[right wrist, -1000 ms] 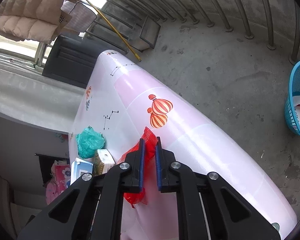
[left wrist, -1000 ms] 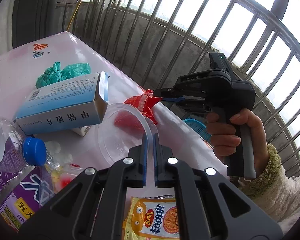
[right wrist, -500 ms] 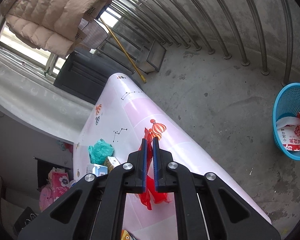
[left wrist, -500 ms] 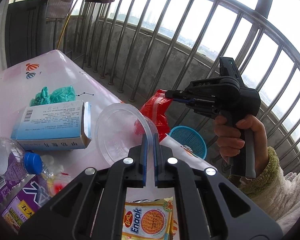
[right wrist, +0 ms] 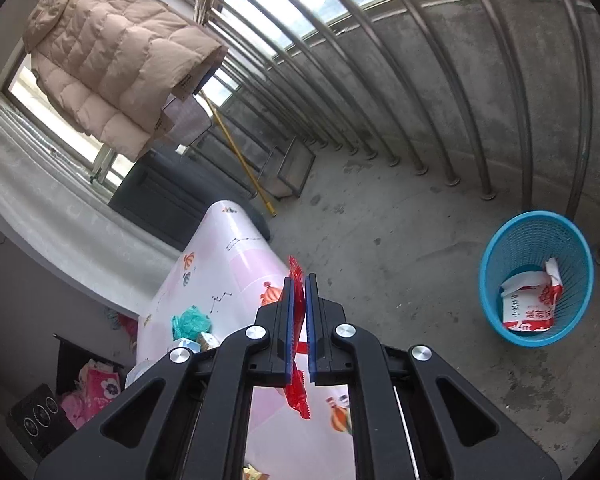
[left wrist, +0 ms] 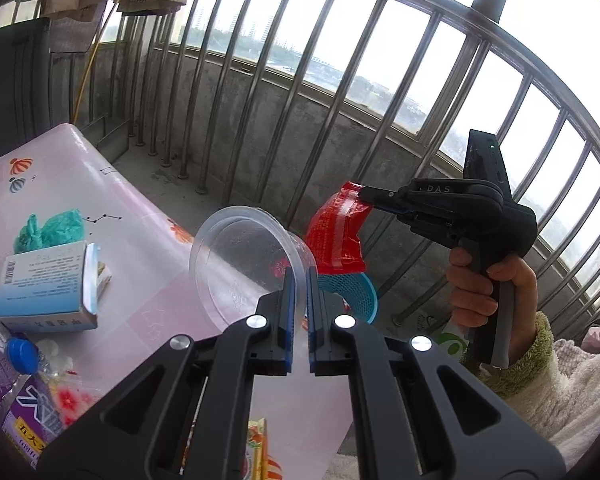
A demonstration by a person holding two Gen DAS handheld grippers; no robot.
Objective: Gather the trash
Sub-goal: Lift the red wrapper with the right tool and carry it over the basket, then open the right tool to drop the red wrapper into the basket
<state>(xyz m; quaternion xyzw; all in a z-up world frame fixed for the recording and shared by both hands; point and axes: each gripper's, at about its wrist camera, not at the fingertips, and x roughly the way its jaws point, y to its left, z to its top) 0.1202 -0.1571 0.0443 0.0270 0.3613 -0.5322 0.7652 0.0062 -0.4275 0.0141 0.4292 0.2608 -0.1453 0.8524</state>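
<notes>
My left tool (left wrist: 299,280) pinches the rim of the clear plastic cup (left wrist: 246,264), lifted off the bench (left wrist: 140,216) near its right edge. My right tool (right wrist: 299,288) is clamped on the red wrapper (right wrist: 296,360), carried clear so both can drop into the blue basket (right wrist: 536,280) on the floor.
</notes>
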